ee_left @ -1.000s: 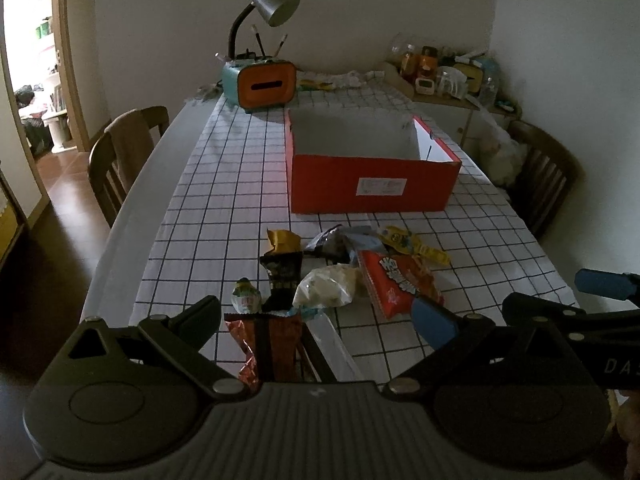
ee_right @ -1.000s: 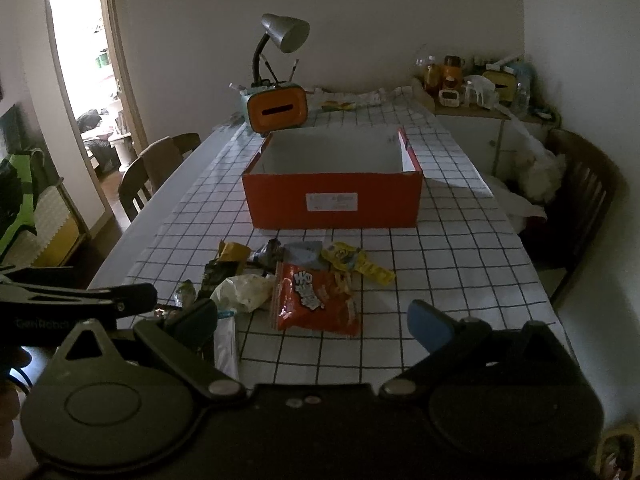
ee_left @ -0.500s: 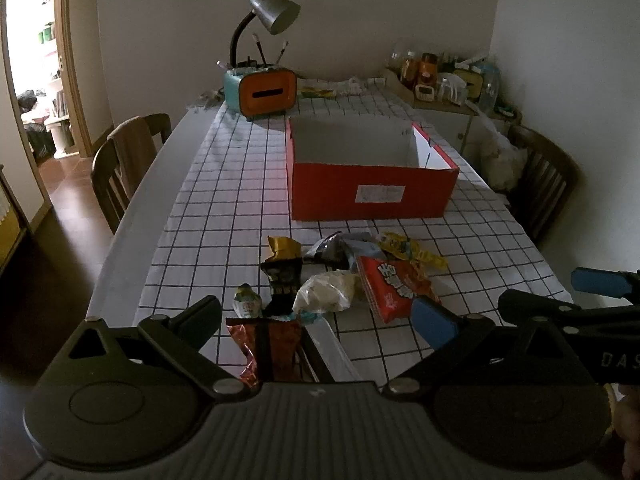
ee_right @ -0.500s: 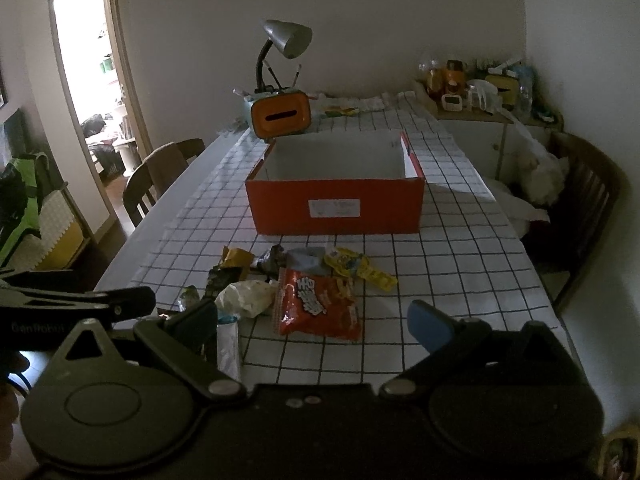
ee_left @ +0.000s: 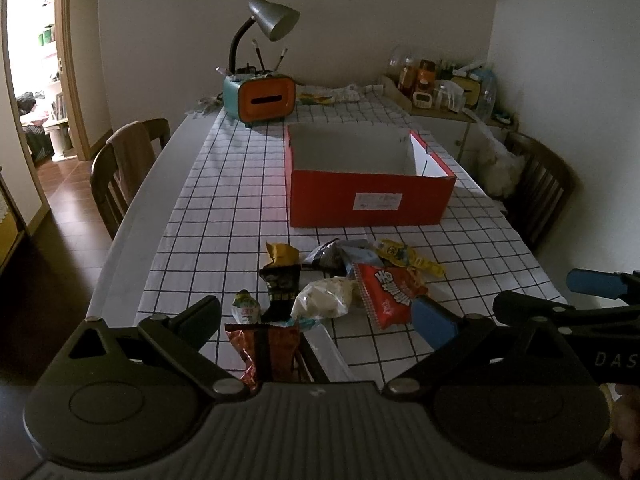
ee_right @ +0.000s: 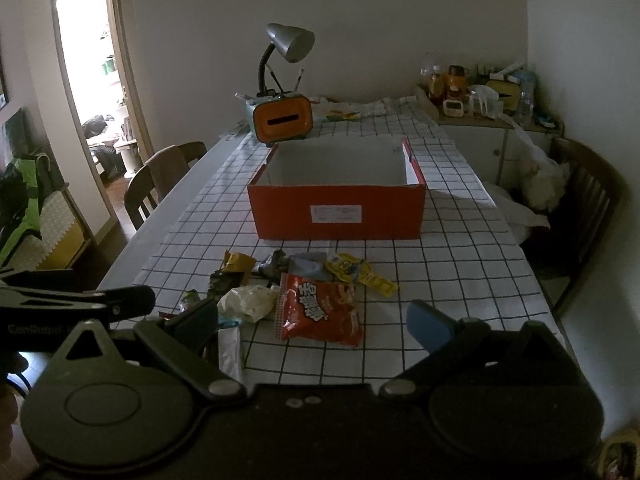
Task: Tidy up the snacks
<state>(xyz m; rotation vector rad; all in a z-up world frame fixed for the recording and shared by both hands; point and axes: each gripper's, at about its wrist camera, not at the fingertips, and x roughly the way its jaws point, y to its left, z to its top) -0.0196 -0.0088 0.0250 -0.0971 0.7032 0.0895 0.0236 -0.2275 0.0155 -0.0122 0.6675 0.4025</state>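
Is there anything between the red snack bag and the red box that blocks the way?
Nothing blocks it. Only the yellow packet and the grey wrapper lie flat between the red snack bag and the red box, low enough to carry over.

red box [ee_right: 340, 212], b/w checked tablecloth [ee_right: 460, 272], orange-red snack bag [ee_right: 320, 312]

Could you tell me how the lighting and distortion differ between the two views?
Left wrist view: dim room, doorway blown out, table edges bowed by fisheye. Right wrist view: equally dim, doorway overexposed, box casting a shadow to its right, dark vignette in the corners.
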